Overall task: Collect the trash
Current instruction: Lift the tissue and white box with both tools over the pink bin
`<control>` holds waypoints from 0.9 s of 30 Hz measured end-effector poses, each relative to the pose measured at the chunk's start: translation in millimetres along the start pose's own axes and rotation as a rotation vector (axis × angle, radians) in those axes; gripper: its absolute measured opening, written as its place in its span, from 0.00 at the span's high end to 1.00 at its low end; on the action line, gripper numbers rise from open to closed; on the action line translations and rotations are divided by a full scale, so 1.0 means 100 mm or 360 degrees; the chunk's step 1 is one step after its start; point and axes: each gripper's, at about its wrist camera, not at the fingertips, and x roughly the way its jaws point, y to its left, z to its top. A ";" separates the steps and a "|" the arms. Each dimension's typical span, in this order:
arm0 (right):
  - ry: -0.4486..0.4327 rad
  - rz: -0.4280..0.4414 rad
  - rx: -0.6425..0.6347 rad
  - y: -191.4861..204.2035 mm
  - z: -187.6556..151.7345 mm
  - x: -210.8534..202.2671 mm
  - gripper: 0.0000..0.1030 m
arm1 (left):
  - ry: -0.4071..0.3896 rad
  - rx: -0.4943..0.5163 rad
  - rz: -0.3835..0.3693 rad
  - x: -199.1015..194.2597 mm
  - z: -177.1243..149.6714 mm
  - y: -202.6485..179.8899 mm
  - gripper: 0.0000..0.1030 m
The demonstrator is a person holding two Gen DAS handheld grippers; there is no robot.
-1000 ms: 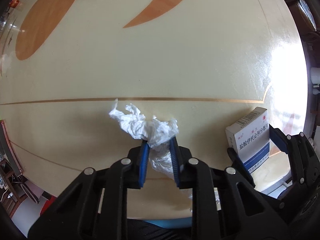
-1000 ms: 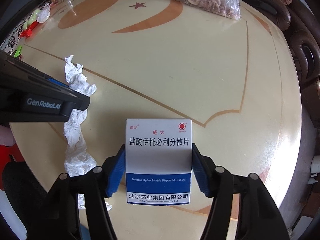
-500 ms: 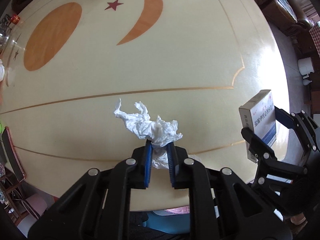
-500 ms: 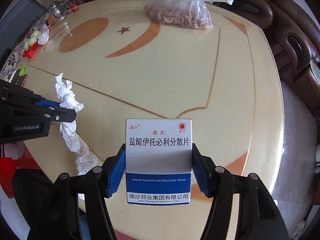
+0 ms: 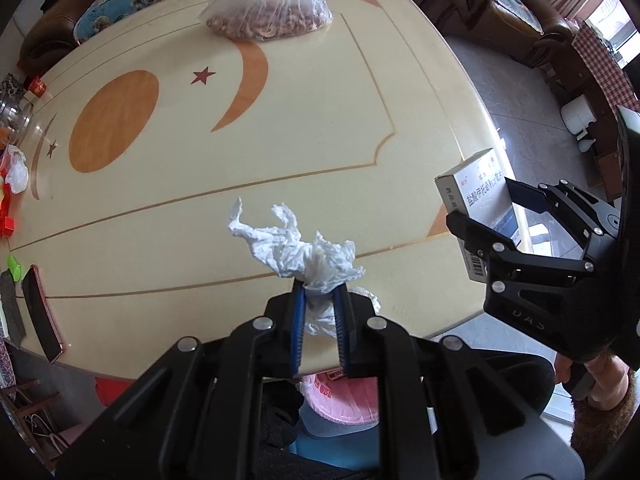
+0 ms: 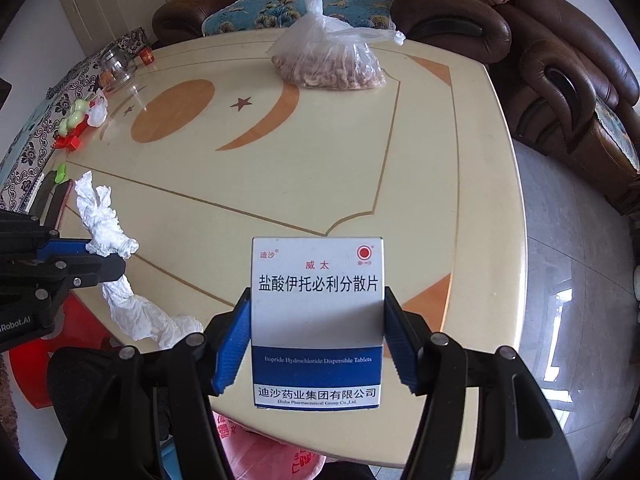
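Observation:
My left gripper (image 5: 319, 294) is shut on a crumpled white tissue (image 5: 296, 246) and holds it in the air above the near edge of the cream table (image 5: 280, 140). The tissue also shows in the right wrist view (image 6: 104, 228), hanging below the left gripper's fingers (image 6: 100, 266). My right gripper (image 6: 318, 322) is shut on a white and blue medicine box (image 6: 318, 292), held upright above the table's near right edge. The box also shows in the left wrist view (image 5: 476, 192). A bin lined with a pink bag (image 5: 340, 398) sits below the table edge, under both grippers (image 6: 256, 448).
A clear plastic bag of nuts (image 6: 328, 60) lies at the table's far side. A glass jar (image 6: 116, 66), small toys (image 6: 76, 120) and a phone (image 5: 40, 312) sit along the left edge. Brown leather sofas (image 6: 560, 80) stand behind and to the right.
Both grippers have risen and pulled back from the table, carrying the tissue and the box. More of the table, the nut bag and the sofas have come into view.

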 end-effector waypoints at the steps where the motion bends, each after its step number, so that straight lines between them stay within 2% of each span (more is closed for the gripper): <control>1: -0.0011 0.0002 0.0005 0.00 -0.02 -0.05 0.42 | -0.0016 0.0010 -0.0004 -0.07 -0.02 -0.02 0.86; 3: -0.0027 0.0005 0.0008 0.01 -0.06 -0.14 0.42 | -0.0043 0.0030 0.0000 -0.07 0.04 -0.04 0.86; 15: -0.0111 -0.0024 -0.0036 0.19 -0.42 -0.67 0.42 | -0.0133 0.0106 0.0020 -0.39 -0.32 -0.17 0.86; 23: -0.0151 -0.0008 -0.0073 0.36 -0.71 -0.92 0.42 | -0.0152 0.0173 0.0017 -0.52 -0.72 -0.30 0.86; 27: -0.0149 -0.0003 -0.0093 0.46 -0.92 -0.97 0.42 | -0.0138 0.0198 -0.0027 -0.49 -0.93 -0.36 0.86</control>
